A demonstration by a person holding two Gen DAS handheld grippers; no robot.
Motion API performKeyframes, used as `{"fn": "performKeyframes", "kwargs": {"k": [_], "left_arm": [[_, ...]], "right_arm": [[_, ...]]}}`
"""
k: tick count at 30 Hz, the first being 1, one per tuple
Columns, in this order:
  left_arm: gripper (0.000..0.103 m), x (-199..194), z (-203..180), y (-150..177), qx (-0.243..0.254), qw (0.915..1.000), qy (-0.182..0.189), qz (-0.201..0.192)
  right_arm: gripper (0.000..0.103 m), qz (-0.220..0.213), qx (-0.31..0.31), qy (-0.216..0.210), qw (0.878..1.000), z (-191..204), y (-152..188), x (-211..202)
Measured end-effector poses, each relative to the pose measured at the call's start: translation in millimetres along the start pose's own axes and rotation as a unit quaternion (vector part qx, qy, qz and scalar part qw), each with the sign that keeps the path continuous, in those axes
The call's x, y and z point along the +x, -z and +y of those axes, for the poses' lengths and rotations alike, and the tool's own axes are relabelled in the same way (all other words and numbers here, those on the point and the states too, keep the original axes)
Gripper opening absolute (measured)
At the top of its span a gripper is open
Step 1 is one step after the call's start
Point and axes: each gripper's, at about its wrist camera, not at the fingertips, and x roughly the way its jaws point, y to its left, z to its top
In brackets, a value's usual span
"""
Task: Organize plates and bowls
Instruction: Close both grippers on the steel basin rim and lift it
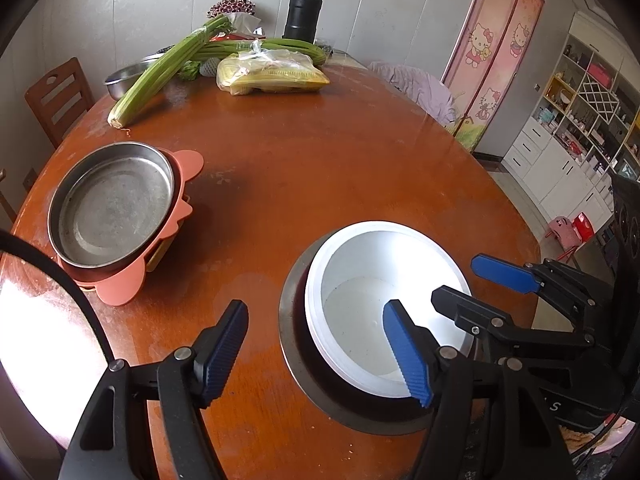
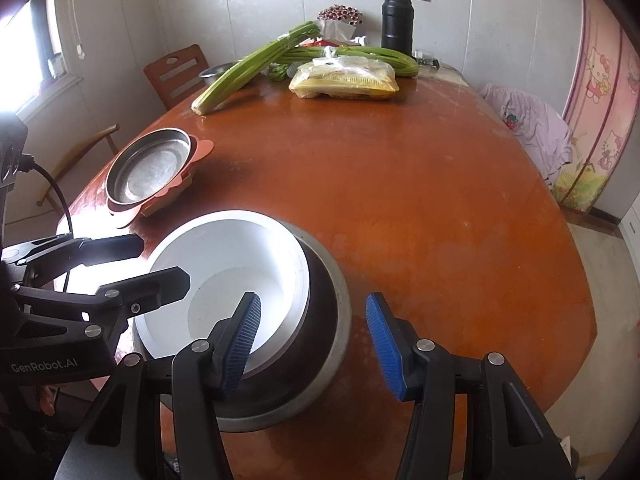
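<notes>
A white bowl [image 1: 372, 300] sits nested in a dark bowl on a steel plate [image 1: 292, 344] at the table's near edge; it also shows in the right wrist view [image 2: 240, 264]. My left gripper [image 1: 320, 356] is open, its right finger inside the white bowl and its left finger over the table. My right gripper [image 2: 316, 340] is open and straddles the bowls' right rim; it also shows in the left wrist view [image 1: 492, 292]. A steel pan [image 1: 116, 204] rests on a pink plate [image 1: 188, 168] stacked at the left.
Celery [image 1: 160, 72], a bag of food [image 1: 272, 72], a steel basin [image 1: 124, 76] and a black flask [image 1: 303, 12] stand at the table's far end. A wooden chair [image 1: 60, 96] is at the left. Cloth [image 1: 416, 84] drapes at the right edge.
</notes>
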Motion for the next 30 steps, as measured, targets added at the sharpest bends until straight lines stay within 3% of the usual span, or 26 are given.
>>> {"fn": "performKeyframes", "kwargs": {"k": [30], "left_arm": [[0.07, 19.2, 9.3, 9.9, -0.013, 0.9991, 0.011, 0.04]], "right_arm": [[0.057, 0.064, 0.032, -0.056, 0.996, -3.3, 12.1, 25.8]]}}
